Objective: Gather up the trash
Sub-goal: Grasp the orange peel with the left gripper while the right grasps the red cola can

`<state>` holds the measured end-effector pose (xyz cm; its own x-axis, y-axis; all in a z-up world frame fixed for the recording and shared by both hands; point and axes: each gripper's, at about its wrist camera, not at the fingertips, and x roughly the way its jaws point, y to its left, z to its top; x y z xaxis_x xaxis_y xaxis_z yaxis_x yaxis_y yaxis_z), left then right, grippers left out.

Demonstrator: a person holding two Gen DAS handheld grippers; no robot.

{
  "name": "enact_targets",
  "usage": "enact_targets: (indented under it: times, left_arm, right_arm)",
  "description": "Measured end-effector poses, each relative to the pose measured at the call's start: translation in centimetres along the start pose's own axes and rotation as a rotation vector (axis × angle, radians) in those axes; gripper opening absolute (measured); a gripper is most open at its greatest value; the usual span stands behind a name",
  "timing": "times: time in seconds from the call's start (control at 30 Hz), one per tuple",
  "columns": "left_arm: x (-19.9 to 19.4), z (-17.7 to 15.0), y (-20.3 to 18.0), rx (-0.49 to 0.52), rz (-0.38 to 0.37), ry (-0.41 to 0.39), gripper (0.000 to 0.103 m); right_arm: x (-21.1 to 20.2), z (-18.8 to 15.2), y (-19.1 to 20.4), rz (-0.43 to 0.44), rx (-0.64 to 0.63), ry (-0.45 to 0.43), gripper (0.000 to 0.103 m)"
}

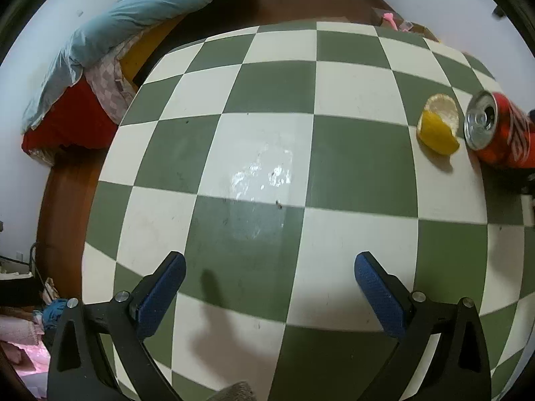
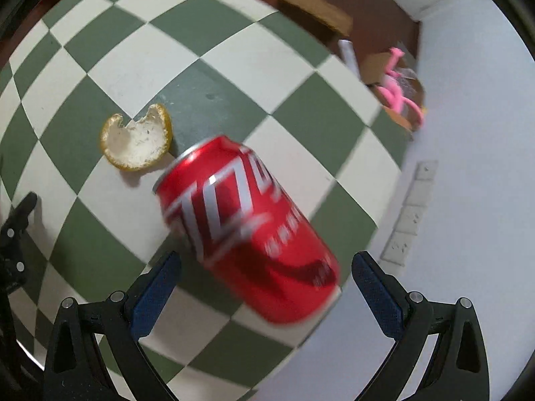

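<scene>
A red soda can (image 2: 247,230) lies on its side on the green-and-white checkered table (image 2: 110,67). My right gripper (image 2: 265,287) is open, its blue pads on either side of the can's lower end, not touching it. A piece of yellow citrus peel (image 2: 135,140) lies just beyond the can's top. In the left wrist view the can (image 1: 498,132) and the peel (image 1: 438,128) sit at the far right. A crumpled clear plastic wrapper (image 1: 260,173) lies mid-table ahead of my left gripper (image 1: 269,287), which is open and empty above the table.
A bed with a blue duvet (image 1: 133,23) stands beyond the table's left side. Cardboard boxes (image 2: 314,13) and a pink toy (image 2: 398,90) sit on the floor by the white wall. The table edge runs close to the can's right side.
</scene>
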<state>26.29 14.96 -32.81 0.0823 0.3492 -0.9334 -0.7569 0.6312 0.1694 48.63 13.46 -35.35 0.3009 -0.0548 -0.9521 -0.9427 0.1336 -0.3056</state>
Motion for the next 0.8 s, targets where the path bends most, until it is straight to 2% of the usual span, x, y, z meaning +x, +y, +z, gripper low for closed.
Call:
enact_targets:
  times: [0.1, 0.17, 0.23, 0.33, 0.43, 0.53, 0.6, 0.67, 0.7, 0.73, 0.8]
  left_arm:
    - [-0.1, 0.5, -0.2, 0.001, -0.003, -0.012, 0.103]
    - [-0.4, 1.0, -0.3, -0.004, -0.016, -0.027, 0.103]
    - [-0.6, 1.7, -0.5, -0.014, -0.058, -0.042, 0.103]
    - [-1.0, 3.1, -1.2, -0.033, -0.145, -0.056, 0.103]
    - [-1.2, 4.0, -2.6, -0.032, -0.252, -0.052, 0.103]
    - [-1.2, 4.9, -4.6, 0.006, -0.316, -0.059, 0.102]
    - [-1.1, 5.3, -6.1, 0.048, -0.326, -0.069, 0.102]
    - [-0.7, 5.7, -7.4, 0.094, -0.327, -0.074, 0.095]
    - [-0.6, 5.8, -8.1, 0.124, -0.313, -0.078, 0.083]
    - [-0.6, 5.8, -8.7, 0.148, -0.296, -0.087, 0.067]
    - [-0.3, 6.0, -9.1, 0.173, -0.266, -0.096, 0.048]
  right_arm:
    - [1.4, 0.9, -0.8, 0.085, 0.029, -0.001, 0.103]
    - [1.7, 1.1, -1.9, 0.141, 0.110, -0.019, 0.102]
    - [1.7, 0.5, -3.7, 0.239, 0.232, -0.034, 0.099]
    - [2.4, -1.4, -6.1, 0.283, 0.435, 0.004, 0.095]
    - [2.9, -4.2, -9.0, 0.350, 0.671, -0.005, 0.093]
    - [3.2, -6.1, -10.6, 0.379, 0.784, -0.031, 0.092]
    - [3.2, -6.7, -11.0, 0.391, 0.809, -0.050, 0.092]
    - [3.1, -7.2, -11.1, 0.402, 0.828, -0.069, 0.091]
    - [3.1, -7.3, -11.2, 0.404, 0.830, -0.076, 0.091]
    - [3.0, -7.5, -11.2, 0.402, 0.835, -0.085, 0.090]
    - [2.7, -8.1, -10.9, 0.396, 0.842, -0.107, 0.089]
